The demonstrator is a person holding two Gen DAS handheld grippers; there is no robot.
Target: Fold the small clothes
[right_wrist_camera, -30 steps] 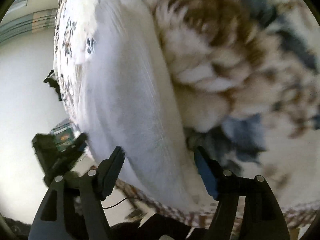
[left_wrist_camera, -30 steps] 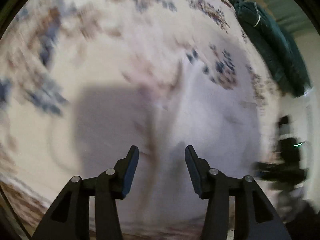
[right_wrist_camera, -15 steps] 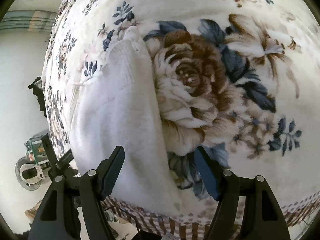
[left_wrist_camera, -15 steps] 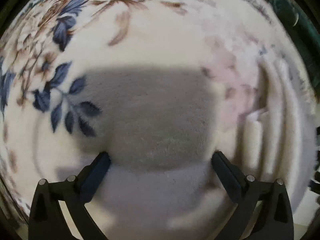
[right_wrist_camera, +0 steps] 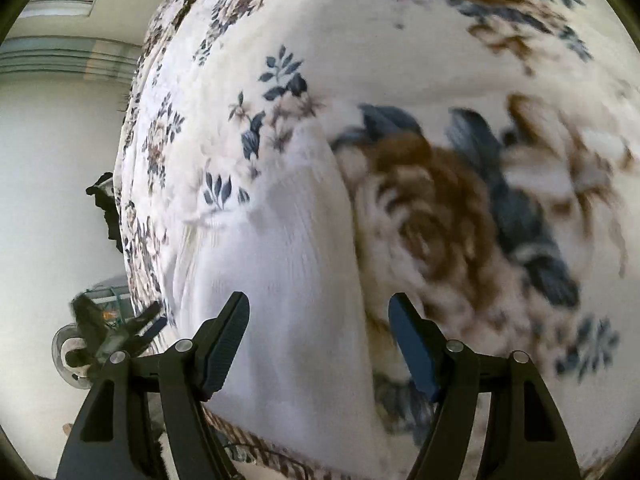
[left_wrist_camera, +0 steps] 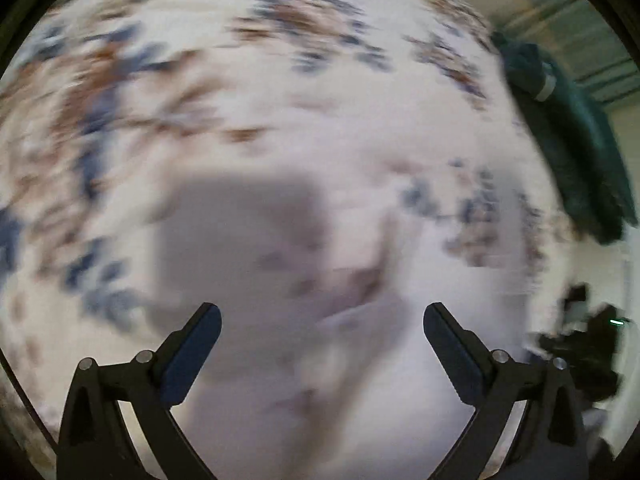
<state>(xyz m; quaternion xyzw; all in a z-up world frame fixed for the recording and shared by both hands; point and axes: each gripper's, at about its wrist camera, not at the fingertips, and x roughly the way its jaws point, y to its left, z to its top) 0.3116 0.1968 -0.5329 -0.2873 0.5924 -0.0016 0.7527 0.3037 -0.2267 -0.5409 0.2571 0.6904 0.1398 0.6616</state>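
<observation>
Both my hand-held grippers are empty. The left hand-held gripper [left_wrist_camera: 322,326] is spread wide, same as half a second ago and wider than a second ago, nothing between the fingers. Its view has gone blurry again, so it's swinging; half a second ago it was sharp and close over the floral blanket [left_wrist_camera: 280,80]. Now it shows blanket, the gripper's shadow and a pale smear that is probably the white garment [right_wrist_camera: 288,280], can't tell for sure. A dark green cloth [left_wrist_camera: 576,136] sits at the blanket's far right edge.

The right hand-held gripper [right_wrist_camera: 319,318] is open about as before, holding nothing, and has shifted slightly, with the big brown flower now right of its fingers. The garment lies flat on the blanket as a long strip running to the near edge, under and ahead of the right gripper.

My read: one fold is down, and I'm repositioning for the next grab.
</observation>
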